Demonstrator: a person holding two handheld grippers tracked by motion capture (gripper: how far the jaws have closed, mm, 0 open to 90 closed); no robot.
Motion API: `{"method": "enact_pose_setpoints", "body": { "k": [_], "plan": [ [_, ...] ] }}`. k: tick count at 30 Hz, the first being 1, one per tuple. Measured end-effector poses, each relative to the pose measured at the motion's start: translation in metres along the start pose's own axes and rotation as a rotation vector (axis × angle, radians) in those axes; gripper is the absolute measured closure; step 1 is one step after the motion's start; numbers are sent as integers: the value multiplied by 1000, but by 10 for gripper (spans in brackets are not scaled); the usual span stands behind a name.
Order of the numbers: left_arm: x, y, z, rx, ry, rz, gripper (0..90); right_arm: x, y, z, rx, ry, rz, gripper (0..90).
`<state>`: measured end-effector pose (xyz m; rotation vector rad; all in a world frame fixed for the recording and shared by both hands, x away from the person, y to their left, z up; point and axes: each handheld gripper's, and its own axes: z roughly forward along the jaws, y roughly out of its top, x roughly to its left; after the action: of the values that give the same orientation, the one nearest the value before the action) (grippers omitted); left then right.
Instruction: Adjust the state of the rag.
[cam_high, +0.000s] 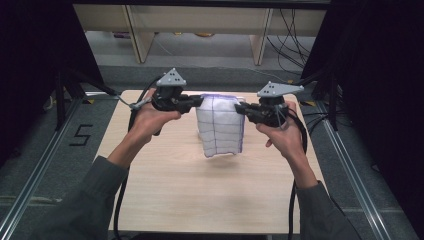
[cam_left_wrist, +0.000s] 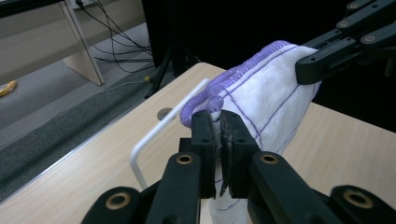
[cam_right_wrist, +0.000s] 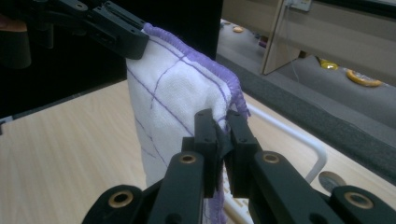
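Item 1, left gripper: held in the person's left hand, jaws pinched tight on the upper left corner of the cloth. In the left gripper view the purple hem sits squeezed between the 2 black jaws of this gripper.

Item 2, right gripper: held in the right hand, jaws likewise clamped on the opposite upper corner; the right gripper view shows the hem caught between the jaws of this gripper.

Item 3, cloth: white, with a purple grid and purple stitched edge. It hangs between the 2 grippers over the far half of the table, top edge stretched roughly level, lower edge free and apparently clear of or barely above the wood; contact cannot be told.

Item 4, white wire rack: a thin bent bar standing on the table just behind the cloth, toward the far edge.

Item 5, background: wooden furniture legs and cables on the floor beyond the table.

Step in hand, as judged: the cloth is lifted and spread, ready for hanging over the bar or for folding.

Next move calls for: both grippers travelling together at equal height, keeping the top edge taut, and holding the pinch until the cloth is draped or laid flat.
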<state>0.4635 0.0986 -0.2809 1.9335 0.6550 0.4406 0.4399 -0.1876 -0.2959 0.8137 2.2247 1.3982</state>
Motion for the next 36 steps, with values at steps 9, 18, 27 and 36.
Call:
{"method": "enact_pose_setpoints", "body": {
  "k": [9, 18, 27, 36],
  "plan": [
    [19, 29, 13, -29, 46, -8, 844, -25, 31, 7, -11, -27, 23, 854],
    [30, 59, 17, -45, 92, -16, 843, -43, 56, 15, -36, -66, 27, 854],
    [44, 70, 26, -79, 119, -72, 843, -59, 71, 30, -51, -93, 64, 853],
    [51, 69, 35, -72, 123, -90, 844, -69, 71, 40, -45, -96, 103, 853]
  ]
}}
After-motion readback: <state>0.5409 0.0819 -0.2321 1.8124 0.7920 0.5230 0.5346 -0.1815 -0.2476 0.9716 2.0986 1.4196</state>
